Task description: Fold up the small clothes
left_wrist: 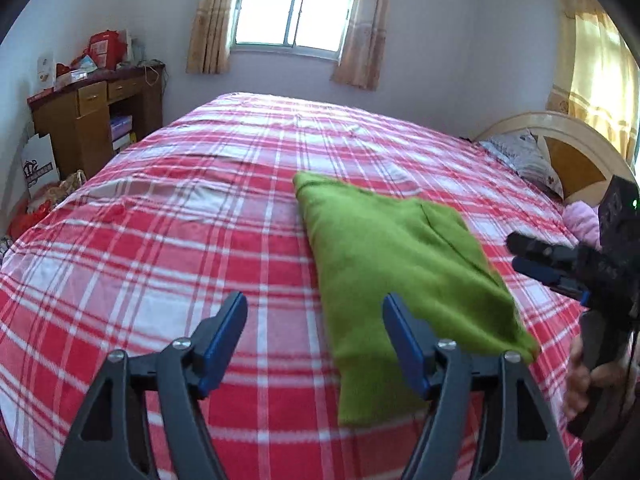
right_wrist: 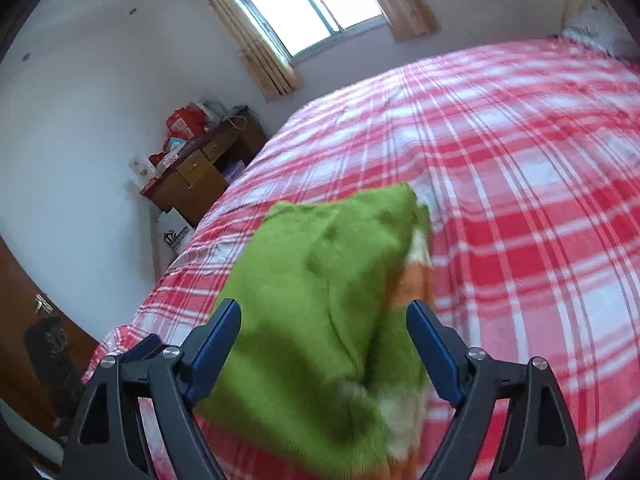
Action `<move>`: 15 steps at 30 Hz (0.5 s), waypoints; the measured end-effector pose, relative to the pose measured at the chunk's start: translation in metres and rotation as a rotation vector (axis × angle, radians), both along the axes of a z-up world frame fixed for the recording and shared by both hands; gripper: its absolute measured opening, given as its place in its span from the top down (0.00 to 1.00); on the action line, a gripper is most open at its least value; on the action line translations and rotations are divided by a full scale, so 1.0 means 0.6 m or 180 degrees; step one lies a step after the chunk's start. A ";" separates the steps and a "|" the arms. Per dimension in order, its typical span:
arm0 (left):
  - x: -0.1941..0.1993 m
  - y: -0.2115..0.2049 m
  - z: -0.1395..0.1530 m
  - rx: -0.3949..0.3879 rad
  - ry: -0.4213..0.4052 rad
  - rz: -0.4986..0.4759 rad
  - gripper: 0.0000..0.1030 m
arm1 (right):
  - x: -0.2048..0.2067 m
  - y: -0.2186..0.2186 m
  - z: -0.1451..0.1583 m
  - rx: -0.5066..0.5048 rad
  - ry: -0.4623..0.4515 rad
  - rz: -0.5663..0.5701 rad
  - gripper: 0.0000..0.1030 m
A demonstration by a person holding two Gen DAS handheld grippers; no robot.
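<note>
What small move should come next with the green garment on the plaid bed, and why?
Probably draw both tools back from the folded green knit garment: it lies on the red plaid bedspread, and the left tool and right tool both stand open, gripping nothing. An orange-and-white edge shows at one side.

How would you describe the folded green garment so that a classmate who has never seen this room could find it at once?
Start at the big bed covered by a red and white checked sheet under the window. On the sheet, towards the headboard side, lies the green garment, folded flat. It is the only green thing on the bed, fuzzy and plain against the checks, with orange and white stripes at one edge.
</note>
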State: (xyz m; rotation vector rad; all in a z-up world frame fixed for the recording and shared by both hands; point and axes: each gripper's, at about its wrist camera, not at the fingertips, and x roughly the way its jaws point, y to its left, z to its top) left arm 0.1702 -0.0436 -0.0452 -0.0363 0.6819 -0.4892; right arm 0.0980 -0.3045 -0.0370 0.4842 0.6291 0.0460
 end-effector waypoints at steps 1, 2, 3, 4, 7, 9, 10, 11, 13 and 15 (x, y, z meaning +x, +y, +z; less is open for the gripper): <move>0.004 -0.002 0.000 -0.0008 -0.0005 0.0015 0.30 | 0.013 0.006 -0.002 -0.0122 0.0010 0.0015 0.28; 0.010 -0.006 0.000 -0.0017 -0.0008 0.0028 0.30 | 0.027 0.009 -0.008 -0.0217 0.0093 0.0025 0.37; 0.017 -0.012 0.000 -0.0016 -0.0009 0.0035 0.30 | 0.045 0.013 -0.021 -0.0291 0.0249 0.0061 0.46; 0.025 -0.020 -0.003 0.0011 -0.0009 0.0044 0.30 | 0.057 0.016 -0.032 -0.0298 0.0342 0.0117 0.66; 0.040 -0.043 -0.012 0.0123 -0.0009 0.0079 0.30 | 0.071 0.023 -0.050 -0.0465 0.0494 0.0117 0.85; 0.046 -0.055 -0.019 0.0175 0.0002 0.0086 0.29 | 0.067 0.027 -0.034 -0.0631 0.0420 0.0083 0.86; 0.046 -0.061 -0.021 0.0179 0.0006 0.0090 0.28 | 0.063 0.028 -0.024 -0.0732 0.0342 0.0051 0.86; 0.046 -0.065 -0.024 0.0166 0.0011 0.0092 0.25 | 0.059 0.027 -0.015 -0.0819 0.0279 0.0006 0.86; 0.044 -0.076 -0.033 0.0155 0.0047 0.0082 0.24 | 0.064 0.013 -0.013 -0.0864 0.0282 -0.0044 0.86; 0.041 -0.090 -0.044 0.0200 0.0073 0.0063 0.23 | 0.084 -0.005 -0.039 -0.0872 0.0454 -0.0080 0.86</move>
